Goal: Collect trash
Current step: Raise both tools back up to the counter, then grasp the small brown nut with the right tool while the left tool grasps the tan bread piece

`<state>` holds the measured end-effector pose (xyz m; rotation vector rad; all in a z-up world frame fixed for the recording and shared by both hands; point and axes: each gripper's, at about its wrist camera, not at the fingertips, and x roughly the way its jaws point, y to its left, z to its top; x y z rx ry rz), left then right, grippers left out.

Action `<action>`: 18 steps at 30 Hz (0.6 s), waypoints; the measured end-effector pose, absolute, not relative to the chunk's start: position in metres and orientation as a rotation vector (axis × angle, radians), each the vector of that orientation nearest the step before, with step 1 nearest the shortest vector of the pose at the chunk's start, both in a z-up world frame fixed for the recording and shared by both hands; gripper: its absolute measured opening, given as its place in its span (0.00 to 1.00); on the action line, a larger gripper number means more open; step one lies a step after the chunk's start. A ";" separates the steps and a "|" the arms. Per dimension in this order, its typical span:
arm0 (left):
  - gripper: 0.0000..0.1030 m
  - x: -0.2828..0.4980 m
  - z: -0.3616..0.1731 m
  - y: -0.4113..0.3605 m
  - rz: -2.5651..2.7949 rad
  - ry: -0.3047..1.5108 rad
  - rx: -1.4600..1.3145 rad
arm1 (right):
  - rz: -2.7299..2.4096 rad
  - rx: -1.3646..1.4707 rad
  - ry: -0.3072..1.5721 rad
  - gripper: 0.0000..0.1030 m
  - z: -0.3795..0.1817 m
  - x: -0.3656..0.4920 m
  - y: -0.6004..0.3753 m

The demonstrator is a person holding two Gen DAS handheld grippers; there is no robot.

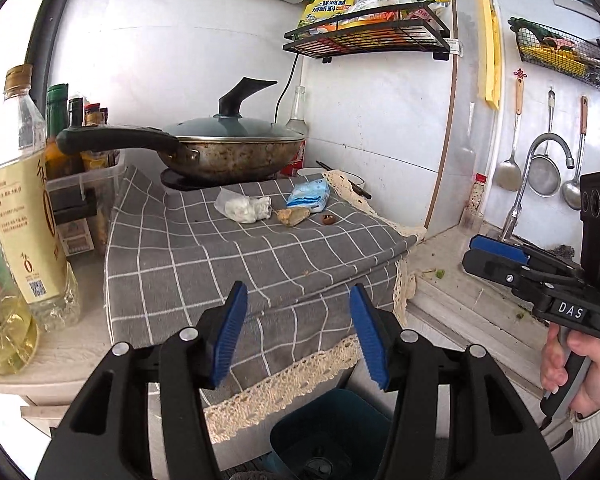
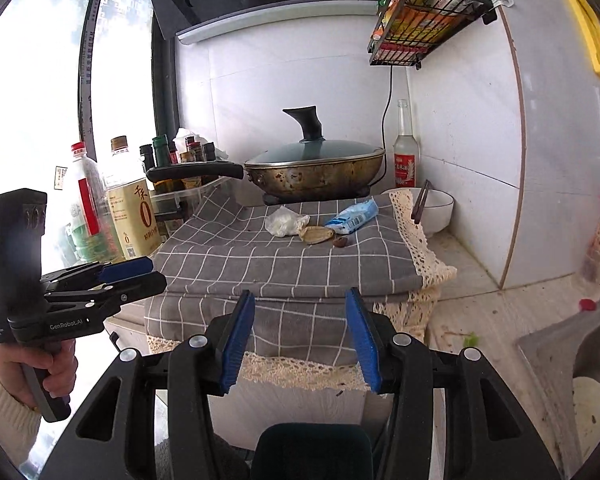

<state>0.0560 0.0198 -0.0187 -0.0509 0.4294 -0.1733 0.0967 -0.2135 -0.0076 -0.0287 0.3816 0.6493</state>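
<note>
On the checked cloth (image 1: pixel 260 264), beside the pan (image 1: pixel 236 152), a crumpled bag (image 1: pixel 244 208), a blue packet (image 1: pixel 309 196) and scraps are seen: light, soft, best pinched mid-body. Both grippers (image 1: pixel 298 332) (image 2: pixel 300 340) are held half-open, empty.

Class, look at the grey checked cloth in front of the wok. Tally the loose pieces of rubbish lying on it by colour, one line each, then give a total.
White, crumpled plastic wrap: 1
Blue and white packet: 1
Tan husk-like scrap: 1
Dark brown small scrap: 1
Total: 4
</note>
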 end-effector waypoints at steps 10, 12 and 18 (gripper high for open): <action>0.47 0.097 -0.018 0.047 -0.128 0.491 -0.074 | 0.640 -0.096 0.463 0.35 -0.008 0.173 -0.168; 0.47 0.103 -0.020 0.053 -0.130 0.497 -0.090 | 0.636 -0.097 0.488 0.35 -0.011 0.192 -0.159; 0.47 0.123 -0.020 0.063 -0.131 0.517 -0.085 | 0.601 -0.134 0.539 0.35 -0.022 0.237 -0.134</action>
